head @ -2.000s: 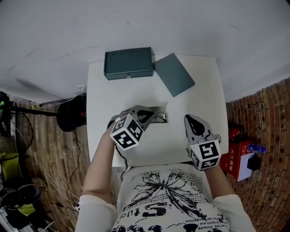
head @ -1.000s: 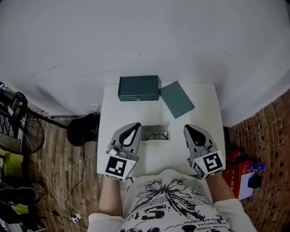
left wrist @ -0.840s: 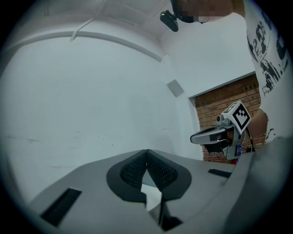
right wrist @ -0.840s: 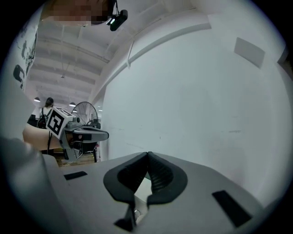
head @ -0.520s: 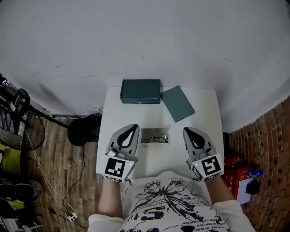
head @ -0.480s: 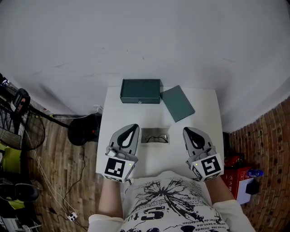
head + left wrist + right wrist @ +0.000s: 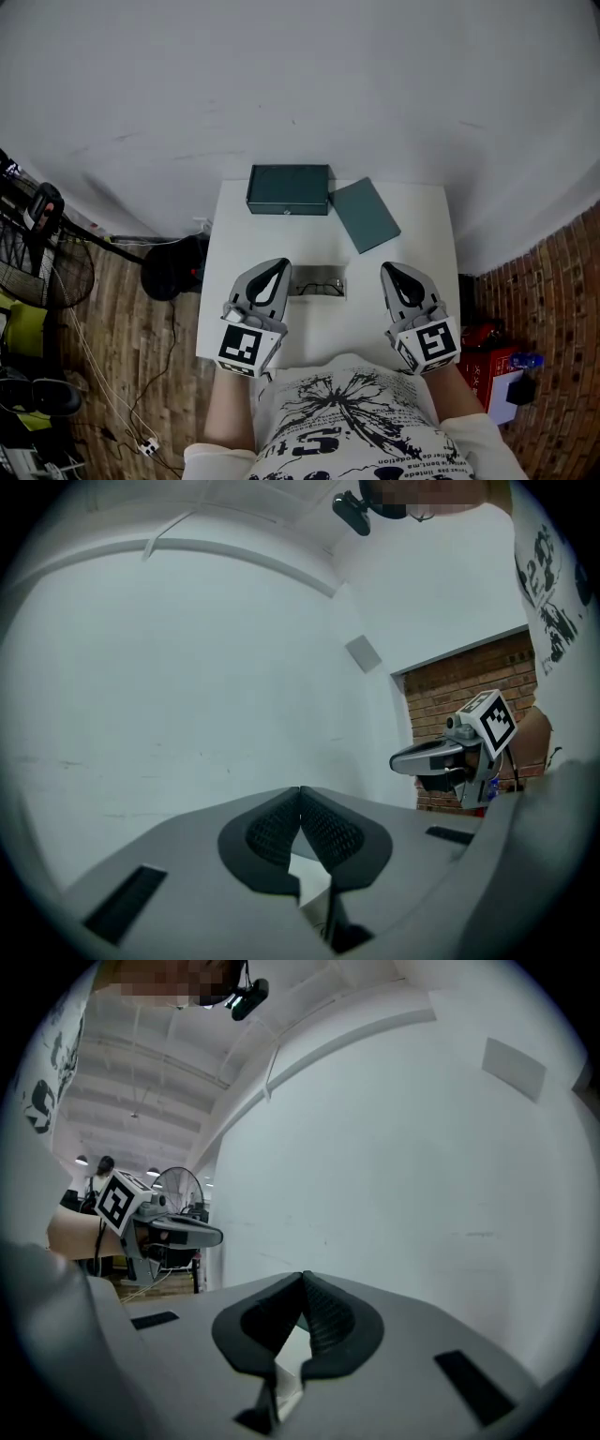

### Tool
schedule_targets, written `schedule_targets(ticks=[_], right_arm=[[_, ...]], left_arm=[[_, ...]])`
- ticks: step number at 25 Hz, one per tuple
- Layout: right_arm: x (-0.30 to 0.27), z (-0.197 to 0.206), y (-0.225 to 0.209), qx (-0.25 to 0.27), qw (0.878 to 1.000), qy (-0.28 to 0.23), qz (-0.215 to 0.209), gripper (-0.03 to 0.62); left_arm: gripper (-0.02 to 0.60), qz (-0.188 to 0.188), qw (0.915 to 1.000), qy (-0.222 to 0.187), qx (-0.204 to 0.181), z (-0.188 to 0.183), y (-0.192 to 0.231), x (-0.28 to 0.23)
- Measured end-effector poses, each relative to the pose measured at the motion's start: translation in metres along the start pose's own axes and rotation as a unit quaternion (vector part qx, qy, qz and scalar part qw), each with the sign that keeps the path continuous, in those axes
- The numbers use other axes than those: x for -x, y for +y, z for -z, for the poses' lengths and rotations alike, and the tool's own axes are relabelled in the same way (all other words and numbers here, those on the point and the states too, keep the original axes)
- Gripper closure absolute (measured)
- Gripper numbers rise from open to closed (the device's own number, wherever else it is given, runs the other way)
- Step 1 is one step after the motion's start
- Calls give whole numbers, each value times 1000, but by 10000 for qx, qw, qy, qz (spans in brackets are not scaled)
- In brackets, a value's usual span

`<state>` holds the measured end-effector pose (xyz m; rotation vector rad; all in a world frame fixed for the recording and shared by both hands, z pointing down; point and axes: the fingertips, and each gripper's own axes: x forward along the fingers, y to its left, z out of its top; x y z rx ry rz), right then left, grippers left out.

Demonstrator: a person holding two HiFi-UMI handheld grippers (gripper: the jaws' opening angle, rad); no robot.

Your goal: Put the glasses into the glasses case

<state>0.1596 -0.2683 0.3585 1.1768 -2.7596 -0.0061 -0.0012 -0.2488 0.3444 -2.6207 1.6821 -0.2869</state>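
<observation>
From where I stand, the white table (image 7: 427,244) carries everything. Well beyond both sets of fingertips, at its far edge, sits the dark green glasses case (image 7: 288,189). Just beside it, ahead of the right tips, a flat dark green slab (image 7: 366,215) lies askew. I can't tell whether that is the lid, or whether the case is open.

The person holds the left gripper (image 7: 277,267) and the right gripper (image 7: 393,271) over the near half, pointing away from the body. Each has its jaws pressed together at the tips, with nothing between them.

The glasses (image 7: 319,282) lie on a small grey patch (image 7: 298,273) between the two grippers, just beside the left fingertips and outside the case. I'd guess the grippers flank them so either can reach in.
</observation>
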Motion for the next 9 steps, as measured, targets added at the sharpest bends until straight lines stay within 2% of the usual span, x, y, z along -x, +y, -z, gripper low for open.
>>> schedule_targets(ticks=[9], right_arm=[[2,2,-7,-47,10000,17,79,580]], left_arm=[[568,-19,9999,80,80,2,-5,-1]])
